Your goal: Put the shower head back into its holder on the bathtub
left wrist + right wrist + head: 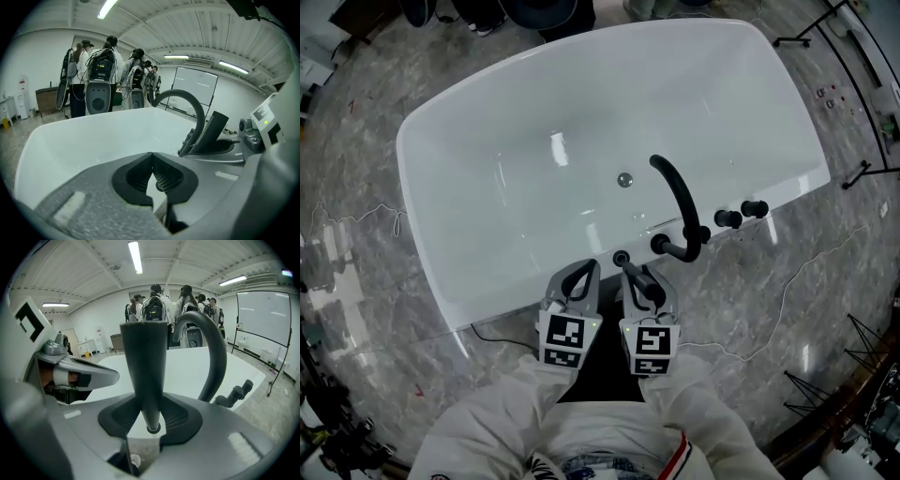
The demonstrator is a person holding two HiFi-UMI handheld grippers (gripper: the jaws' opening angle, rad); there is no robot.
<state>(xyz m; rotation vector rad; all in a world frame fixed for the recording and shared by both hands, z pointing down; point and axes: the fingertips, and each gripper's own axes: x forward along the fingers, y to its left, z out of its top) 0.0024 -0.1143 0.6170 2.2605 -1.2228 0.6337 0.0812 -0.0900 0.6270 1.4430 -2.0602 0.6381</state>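
Matte black tapered shower head [144,376] gripped by ribbed rubber fingers [180,417].

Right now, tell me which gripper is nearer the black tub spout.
Right. The right gripper, holding the shower head, sits left of the spout; the left gripper, farther left.

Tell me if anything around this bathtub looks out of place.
The black shower head isn't docked: the right tool grips it upright above the bathtub, at its near rim. Nothing else stands out.

Your black shower head [145,366] stands upright mid-frame, narrow end down in the right tool [151,423], at the near rim of the white tub [487,178].
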